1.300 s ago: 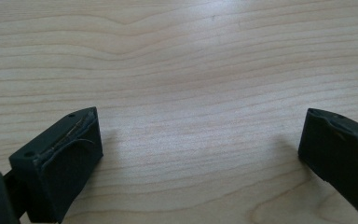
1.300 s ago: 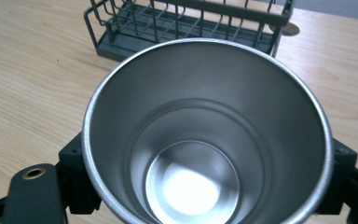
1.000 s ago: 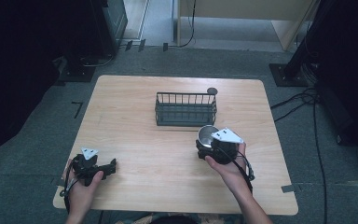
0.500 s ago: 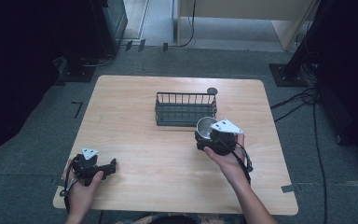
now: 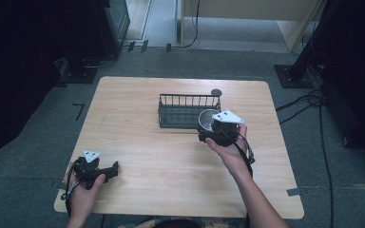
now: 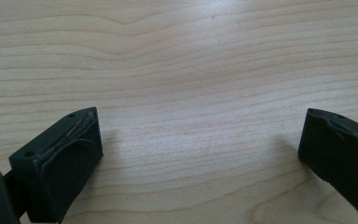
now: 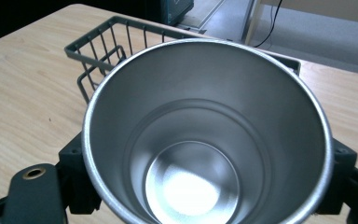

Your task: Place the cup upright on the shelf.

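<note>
A shiny steel cup (image 5: 206,120) (image 7: 205,135) is clamped between the jaws of my right gripper (image 5: 213,129), held upright and lifted over the near right corner of a black wire basket (image 5: 188,110) (image 7: 100,51). The cup is empty inside. In the right gripper view the black fingers (image 7: 77,179) press on the cup's two sides. My left gripper (image 5: 105,171) rests low on the wooden table (image 5: 138,137) at the near left, its jaws standing wide apart over bare wood. Its black pads (image 6: 65,158) have nothing between them.
A small dark round lid (image 5: 216,92) lies on the table just behind the basket's far right corner. Black stands and cables sit on the grey floor around the table. A person's forearms enter from the bottom edge.
My right gripper has carried the steel cup up and farther toward the basket, from the table's right side to the basket's near right corner. The left gripper has stayed put.
</note>
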Demonstrator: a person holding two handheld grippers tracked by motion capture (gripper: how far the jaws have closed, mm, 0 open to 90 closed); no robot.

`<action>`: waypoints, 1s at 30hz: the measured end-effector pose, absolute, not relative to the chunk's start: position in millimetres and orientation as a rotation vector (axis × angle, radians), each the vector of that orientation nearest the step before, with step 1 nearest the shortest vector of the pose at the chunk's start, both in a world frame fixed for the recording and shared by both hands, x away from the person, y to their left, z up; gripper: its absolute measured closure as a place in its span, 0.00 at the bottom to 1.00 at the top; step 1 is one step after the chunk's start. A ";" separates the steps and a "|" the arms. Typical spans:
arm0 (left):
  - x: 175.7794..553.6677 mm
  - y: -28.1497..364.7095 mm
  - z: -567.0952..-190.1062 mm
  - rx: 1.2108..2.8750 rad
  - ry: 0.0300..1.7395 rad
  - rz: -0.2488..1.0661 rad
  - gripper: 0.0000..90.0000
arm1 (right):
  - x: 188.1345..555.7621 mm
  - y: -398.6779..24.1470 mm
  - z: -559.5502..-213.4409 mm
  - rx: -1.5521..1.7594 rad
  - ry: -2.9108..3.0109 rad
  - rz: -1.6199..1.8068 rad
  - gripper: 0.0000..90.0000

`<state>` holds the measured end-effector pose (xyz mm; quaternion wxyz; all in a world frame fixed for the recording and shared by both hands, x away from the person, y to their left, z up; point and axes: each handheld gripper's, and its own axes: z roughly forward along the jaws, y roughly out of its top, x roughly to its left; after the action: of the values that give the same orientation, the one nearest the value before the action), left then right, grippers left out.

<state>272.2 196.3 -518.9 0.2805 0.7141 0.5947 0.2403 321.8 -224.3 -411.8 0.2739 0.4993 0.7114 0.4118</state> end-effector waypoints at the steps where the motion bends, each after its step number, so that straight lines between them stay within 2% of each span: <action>1: 272.3 196.2 -519.0 1.913 1.595 0.644 0.00 | 323.2 -223.9 -410.9 1.343 1.910 1.107 0.20; 15: 272.2 196.2 -519.0 1.914 1.594 0.644 0.00 | 359.0 -220.8 -393.0 1.354 1.866 1.103 0.20; 30: 272.2 196.2 -519.0 1.914 1.594 0.644 0.00 | 403.2 -218.8 -393.6 1.408 1.812 1.098 0.20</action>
<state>272.2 196.2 -519.0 0.2805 0.7142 0.5946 0.2403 403.2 -218.8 -393.6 0.2944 0.5288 0.6808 0.4125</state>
